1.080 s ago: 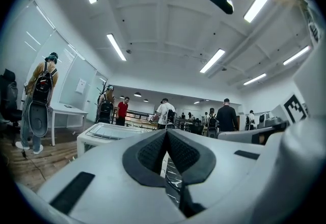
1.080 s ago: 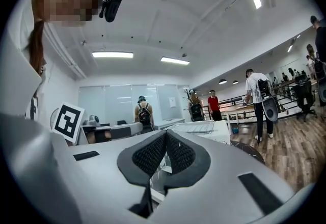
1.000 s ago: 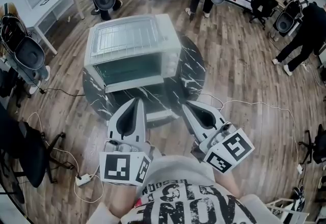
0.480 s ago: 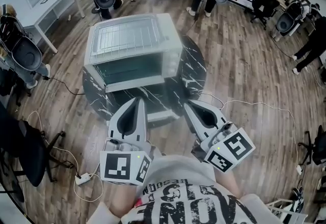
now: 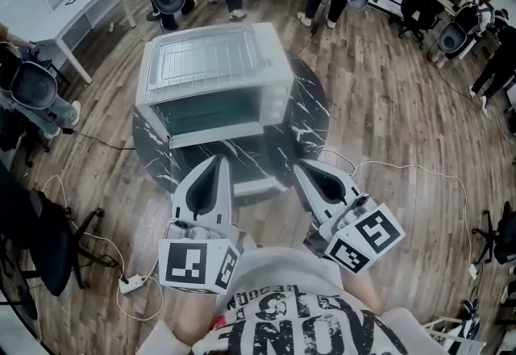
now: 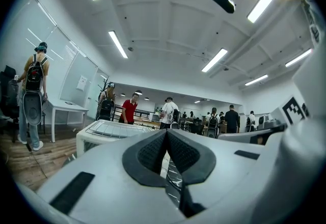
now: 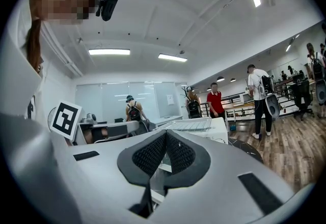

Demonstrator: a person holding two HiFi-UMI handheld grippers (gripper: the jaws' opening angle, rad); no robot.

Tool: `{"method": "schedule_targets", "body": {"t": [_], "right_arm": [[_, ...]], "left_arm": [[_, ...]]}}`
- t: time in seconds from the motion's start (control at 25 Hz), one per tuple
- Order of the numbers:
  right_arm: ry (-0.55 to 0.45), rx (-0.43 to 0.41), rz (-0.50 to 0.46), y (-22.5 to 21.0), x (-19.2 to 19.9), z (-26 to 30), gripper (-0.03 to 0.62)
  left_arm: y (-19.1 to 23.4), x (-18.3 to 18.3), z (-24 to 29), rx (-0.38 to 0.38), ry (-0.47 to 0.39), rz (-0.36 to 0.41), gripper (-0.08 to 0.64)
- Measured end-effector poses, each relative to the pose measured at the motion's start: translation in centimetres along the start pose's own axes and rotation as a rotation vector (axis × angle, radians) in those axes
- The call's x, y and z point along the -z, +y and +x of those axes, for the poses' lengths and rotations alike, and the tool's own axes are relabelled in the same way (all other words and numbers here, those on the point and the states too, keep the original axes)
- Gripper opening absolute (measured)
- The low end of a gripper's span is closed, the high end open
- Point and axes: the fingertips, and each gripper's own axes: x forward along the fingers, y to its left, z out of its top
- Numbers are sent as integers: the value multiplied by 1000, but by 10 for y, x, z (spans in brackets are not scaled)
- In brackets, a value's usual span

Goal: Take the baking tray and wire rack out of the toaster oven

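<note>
Left gripper [image 5: 218, 160] and right gripper [image 5: 301, 168]: I read both jaws closed, nothing between them, held level side by side. White boxy toaster oven [image 5: 211, 71] sits on the round black marble table [image 5: 310, 115] just ahead, apart from both. Can't make out its inside.

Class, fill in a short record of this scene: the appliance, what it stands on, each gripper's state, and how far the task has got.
Appliance: white toaster oven; its door seems folded down
Support: round dark marbled table
Left gripper: shut, empty, short of the oven
Right gripper: shut, empty, short of the oven
Tray and rack: not made out; none seen outside the oven
</note>
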Motion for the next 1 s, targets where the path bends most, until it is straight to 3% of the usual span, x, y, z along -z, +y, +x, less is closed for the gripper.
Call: {"method": "schedule_targets", "body": {"t": [1.0], "right_arm": [[2, 8, 5, 2, 1, 4, 2]], "left_arm": [[9, 4, -5, -7, 6, -32, 2]]}}
